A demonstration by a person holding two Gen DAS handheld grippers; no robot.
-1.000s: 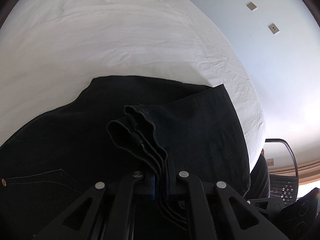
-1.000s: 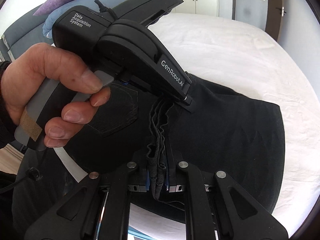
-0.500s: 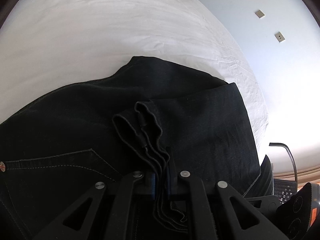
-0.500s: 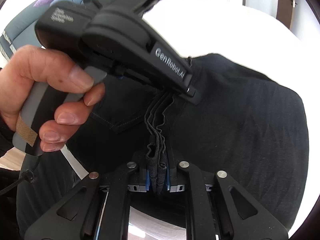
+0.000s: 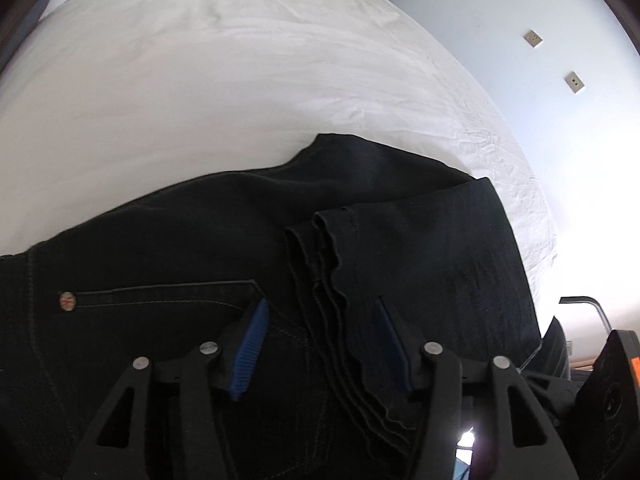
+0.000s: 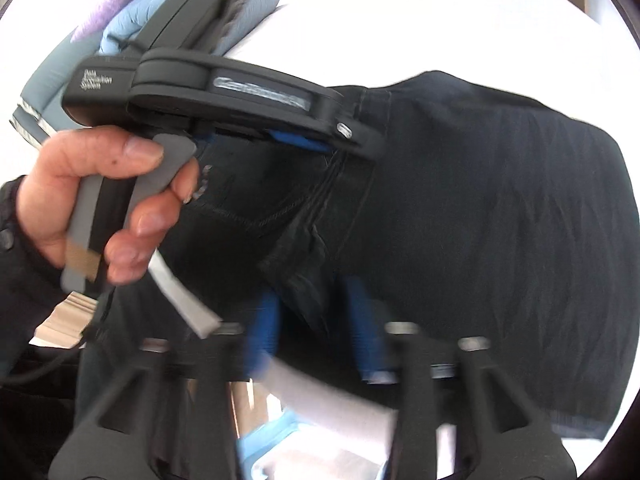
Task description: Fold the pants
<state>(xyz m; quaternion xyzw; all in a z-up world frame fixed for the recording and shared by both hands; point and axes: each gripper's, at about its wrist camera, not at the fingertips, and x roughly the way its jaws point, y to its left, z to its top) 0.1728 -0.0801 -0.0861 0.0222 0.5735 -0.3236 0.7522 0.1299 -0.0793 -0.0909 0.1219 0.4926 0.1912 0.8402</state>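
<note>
Black pants (image 5: 420,248) lie folded on a white bed (image 5: 224,80), the leg hems (image 5: 328,264) laid over the seat with its back pocket (image 5: 160,296). My left gripper (image 5: 320,344) is open, its blue pads apart on either side of the hem edges. My right gripper (image 6: 316,320) is open too, blue pads spread around the hem bundle (image 6: 308,252). In the right wrist view the pants (image 6: 500,220) spread to the right, and the left gripper (image 6: 340,136) shows over them, held by a hand (image 6: 108,200).
A white wall (image 5: 560,120) with two sockets stands right of the bed. Blue and purple bedding (image 6: 120,28) lies at the far left. The bed's near edge runs just below the pants in the right wrist view.
Both grippers were shut on the leg hems and have opened. The hems now lie on the seat of the pants. The left gripper has tilted flatter over the pants.
</note>
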